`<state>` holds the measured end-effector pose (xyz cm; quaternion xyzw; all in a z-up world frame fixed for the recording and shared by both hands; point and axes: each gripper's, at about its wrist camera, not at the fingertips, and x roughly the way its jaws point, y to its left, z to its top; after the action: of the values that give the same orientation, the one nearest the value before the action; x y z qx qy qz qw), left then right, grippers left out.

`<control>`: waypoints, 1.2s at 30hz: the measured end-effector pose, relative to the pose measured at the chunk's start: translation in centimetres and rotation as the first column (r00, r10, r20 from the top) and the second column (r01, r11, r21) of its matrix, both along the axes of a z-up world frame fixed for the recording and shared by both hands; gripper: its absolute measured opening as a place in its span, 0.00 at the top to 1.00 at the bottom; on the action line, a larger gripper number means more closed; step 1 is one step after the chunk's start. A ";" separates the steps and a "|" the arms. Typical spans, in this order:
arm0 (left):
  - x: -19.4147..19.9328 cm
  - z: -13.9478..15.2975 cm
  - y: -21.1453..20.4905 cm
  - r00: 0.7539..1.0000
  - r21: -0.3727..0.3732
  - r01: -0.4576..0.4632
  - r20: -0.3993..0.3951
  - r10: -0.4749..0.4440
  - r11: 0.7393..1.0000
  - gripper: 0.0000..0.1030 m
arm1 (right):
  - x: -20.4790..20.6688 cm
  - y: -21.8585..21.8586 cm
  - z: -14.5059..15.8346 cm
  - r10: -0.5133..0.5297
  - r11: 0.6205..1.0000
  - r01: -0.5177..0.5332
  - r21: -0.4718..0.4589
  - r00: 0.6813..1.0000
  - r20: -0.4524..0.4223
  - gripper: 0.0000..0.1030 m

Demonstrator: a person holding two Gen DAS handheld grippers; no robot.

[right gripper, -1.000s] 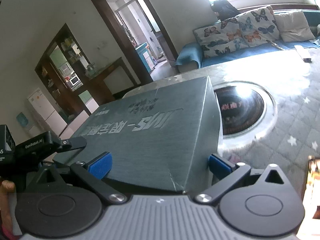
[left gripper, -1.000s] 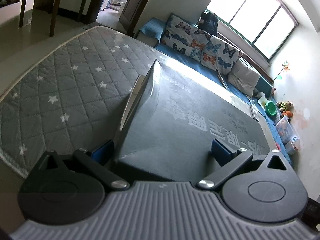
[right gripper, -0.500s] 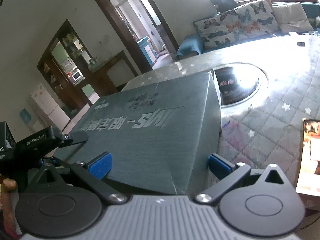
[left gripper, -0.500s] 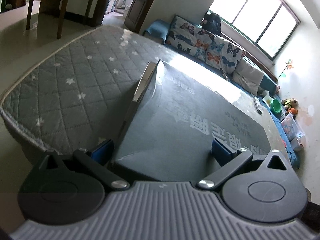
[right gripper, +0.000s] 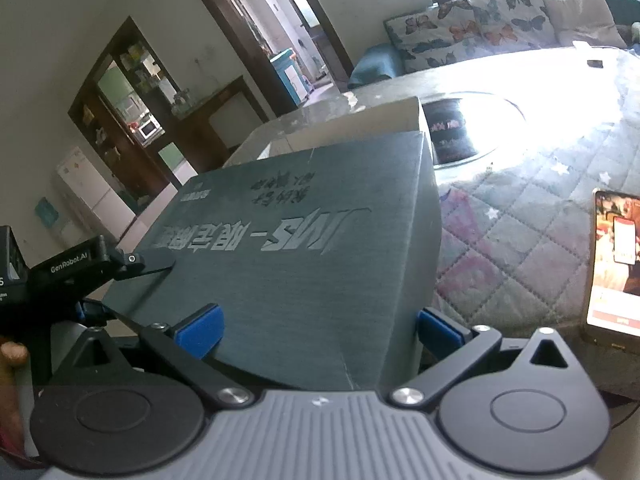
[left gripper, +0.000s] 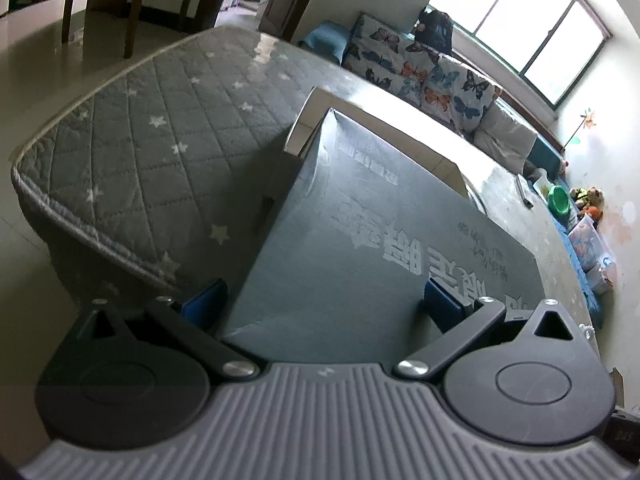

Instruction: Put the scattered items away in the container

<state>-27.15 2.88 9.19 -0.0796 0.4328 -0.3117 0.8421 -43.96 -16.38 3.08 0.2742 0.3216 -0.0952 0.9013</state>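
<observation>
You've got the dark grey lid (left gripper: 384,248) clamped at its near edge in both the left tongs (left gripper: 320,300) and right tongs (right gripper: 316,326), tilted above the pale box (left gripper: 308,120) on the quilted worktop (left gripper: 160,140), one grip per side so it won't twist.

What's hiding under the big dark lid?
Under the dark lid only the pale rim of a cardboard box peeks out. Both grippers hold the lid, which covers the box's inside, so its contents cannot be seen.
</observation>
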 end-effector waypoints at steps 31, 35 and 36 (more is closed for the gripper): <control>2.8 -4.4 -2.0 0.983 0.080 -0.030 -0.178 0.044 0.996 0.00 | 3.1 -3.0 -3.5 0.024 0.999 -0.022 0.026 0.993 -0.113 0.00; 3.3 -4.8 -2.2 0.980 0.077 -0.028 -0.194 0.043 0.997 0.00 | 3.3 -3.2 -3.5 0.028 1.000 -0.027 0.013 0.993 -0.117 0.00; 3.4 -4.8 -2.3 0.980 0.078 -0.026 -0.196 0.041 0.997 0.00 | 3.3 -3.3 -3.5 0.029 1.000 -0.028 0.010 0.993 -0.118 0.00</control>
<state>-23.75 0.62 4.35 -0.0857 0.5241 -0.2714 0.8027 -40.64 -19.66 -0.38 0.2675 0.3785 -0.0972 0.8808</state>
